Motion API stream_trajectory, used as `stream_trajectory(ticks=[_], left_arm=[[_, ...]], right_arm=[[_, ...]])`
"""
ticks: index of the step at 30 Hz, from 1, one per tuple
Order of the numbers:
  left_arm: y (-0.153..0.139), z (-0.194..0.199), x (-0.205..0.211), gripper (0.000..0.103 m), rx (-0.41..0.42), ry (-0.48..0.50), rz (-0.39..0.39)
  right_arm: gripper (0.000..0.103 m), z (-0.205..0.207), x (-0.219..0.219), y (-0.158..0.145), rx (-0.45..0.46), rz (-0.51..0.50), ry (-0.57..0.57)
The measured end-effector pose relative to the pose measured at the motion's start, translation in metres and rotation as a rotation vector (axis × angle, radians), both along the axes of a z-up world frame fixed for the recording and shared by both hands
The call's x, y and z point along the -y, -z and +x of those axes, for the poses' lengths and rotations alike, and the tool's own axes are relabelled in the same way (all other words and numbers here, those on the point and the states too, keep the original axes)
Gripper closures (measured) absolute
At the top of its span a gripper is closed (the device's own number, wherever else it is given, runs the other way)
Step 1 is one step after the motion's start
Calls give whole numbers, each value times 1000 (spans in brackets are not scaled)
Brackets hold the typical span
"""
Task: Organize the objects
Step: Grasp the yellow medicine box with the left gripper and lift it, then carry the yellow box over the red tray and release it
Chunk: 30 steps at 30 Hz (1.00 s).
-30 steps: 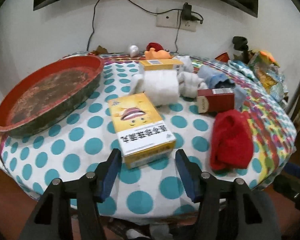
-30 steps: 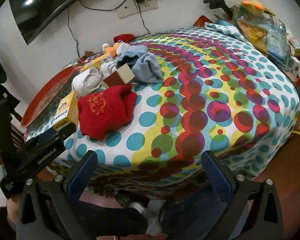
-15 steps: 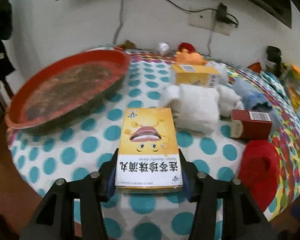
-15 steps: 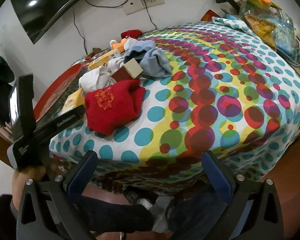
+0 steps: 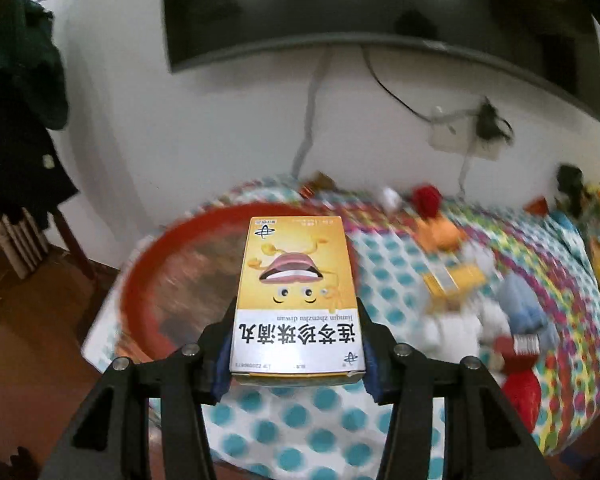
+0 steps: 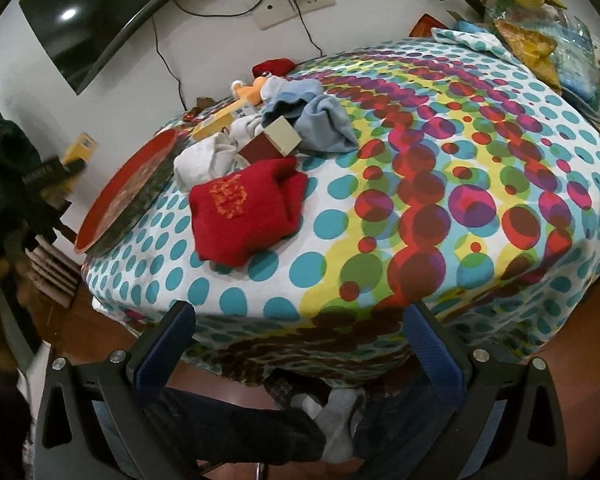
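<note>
1. The yellow box (image 5: 298, 296) sits at the centre of the left wrist view, clamped at its near end between the blue pads of the left gripper (image 5: 296, 354), lifted above the table with its printed face up.
2. Behind and below the box, left of centre in the frame, lies the red tray (image 5: 172, 276), blurred; the box's far end overlaps the tray's rim in the picture.
3. In the right wrist view the same box (image 6: 78, 148) appears small at the left edge, off the table's side, beyond the tray (image 6: 120, 200).
4. The right gripper (image 6: 300, 344) fills the bottom of its frame, jaws spread wide with nothing between them, short of the table's near edge.
5. On the dotted tablecloth (image 6: 440, 184) lies a red sock (image 6: 244, 208) left of centre, touching a dark red box (image 6: 274, 142); white socks (image 6: 204, 160) and blue socks (image 6: 320, 116) are bunched around it.
</note>
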<state>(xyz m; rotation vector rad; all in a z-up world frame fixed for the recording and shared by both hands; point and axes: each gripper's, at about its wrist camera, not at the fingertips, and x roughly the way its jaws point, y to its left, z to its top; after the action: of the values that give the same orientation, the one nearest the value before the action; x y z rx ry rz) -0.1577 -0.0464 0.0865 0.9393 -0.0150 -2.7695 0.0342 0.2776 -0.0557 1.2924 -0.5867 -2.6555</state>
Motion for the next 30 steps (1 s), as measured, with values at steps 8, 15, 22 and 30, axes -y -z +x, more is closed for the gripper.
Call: stream_trajectory(ticks=[8,15,22,30], left_arm=[[-62,-19,57,52,-45,-108,-54],[-98,-54,101,52,-36,-179,-54],[-79,-119,134,52,93,-212,-18],[-5,-182,162,52,246,-240,-10]], right_arm=[[0,-1,-1,5,16,-26,-10],[0,-4,-4,11,34,-18,-13],[0,-12,2,25,64,26,-45],[0,-18,21,37,68,86,-156]])
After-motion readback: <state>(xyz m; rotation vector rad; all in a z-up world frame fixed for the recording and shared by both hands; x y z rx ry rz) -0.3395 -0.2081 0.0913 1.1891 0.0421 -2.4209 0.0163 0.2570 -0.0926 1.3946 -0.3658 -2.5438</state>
